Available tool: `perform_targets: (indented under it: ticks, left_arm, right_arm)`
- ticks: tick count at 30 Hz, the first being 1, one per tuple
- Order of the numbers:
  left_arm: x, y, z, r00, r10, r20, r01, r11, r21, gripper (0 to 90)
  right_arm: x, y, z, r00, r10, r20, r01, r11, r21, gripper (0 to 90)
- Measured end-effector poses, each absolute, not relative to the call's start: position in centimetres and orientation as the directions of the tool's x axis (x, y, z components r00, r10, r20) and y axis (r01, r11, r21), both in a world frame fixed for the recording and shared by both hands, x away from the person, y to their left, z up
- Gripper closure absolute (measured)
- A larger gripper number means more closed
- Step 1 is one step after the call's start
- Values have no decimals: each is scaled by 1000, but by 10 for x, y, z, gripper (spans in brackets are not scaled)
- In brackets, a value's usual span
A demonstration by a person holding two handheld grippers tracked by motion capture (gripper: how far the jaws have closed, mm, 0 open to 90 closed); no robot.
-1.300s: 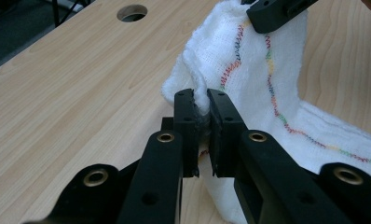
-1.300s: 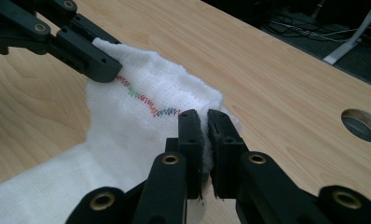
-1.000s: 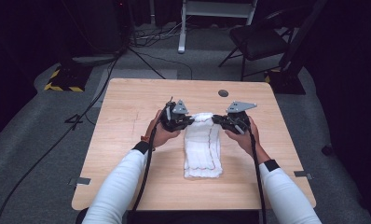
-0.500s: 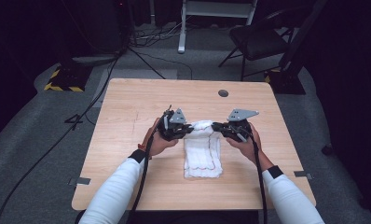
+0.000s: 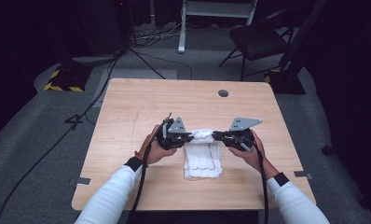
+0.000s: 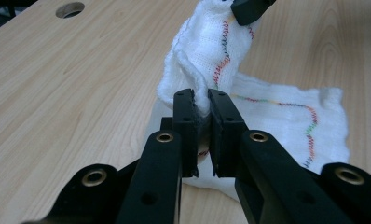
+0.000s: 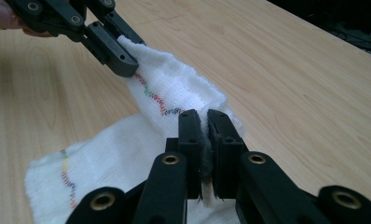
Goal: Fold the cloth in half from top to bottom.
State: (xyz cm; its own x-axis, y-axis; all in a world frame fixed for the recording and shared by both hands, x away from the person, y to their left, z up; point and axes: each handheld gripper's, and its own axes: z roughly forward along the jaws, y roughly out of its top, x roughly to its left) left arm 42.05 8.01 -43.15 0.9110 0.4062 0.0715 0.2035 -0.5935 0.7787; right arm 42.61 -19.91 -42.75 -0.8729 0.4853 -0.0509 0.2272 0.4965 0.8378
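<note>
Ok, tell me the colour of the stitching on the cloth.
Multicoloured zigzag stitching on the white cloth, clearest in the left gripper view.

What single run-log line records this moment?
left gripper: shut on white woven cloth | right gripper: shut on cloth | far edge lifted

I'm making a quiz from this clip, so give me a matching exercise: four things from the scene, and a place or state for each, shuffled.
Things:
1. white cloth
2. left gripper
3. round hole
4. black chair

Places or states:
A. on the floor beyond the table
B. in the tabletop near its far edge
C. far end lifted, near end lying on the table
D. shut on the cloth's far left corner

Pairs: 1-C, 2-D, 3-B, 4-A
</note>
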Motion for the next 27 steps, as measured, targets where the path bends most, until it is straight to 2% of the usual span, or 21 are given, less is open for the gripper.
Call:
perform_targets:
  ticks: [19,27]
  left_arm:
    - [382,81,-440,944,315,98,144,-661,736,817]
    - [373,78,-455,953,291,85,152,-701,697,814]
  right_arm:
    - [388,-206,-437,-913,404,-58,192,551,812,846]
    - [377,-205,-452,-931,362,-52,192,604,774,835]
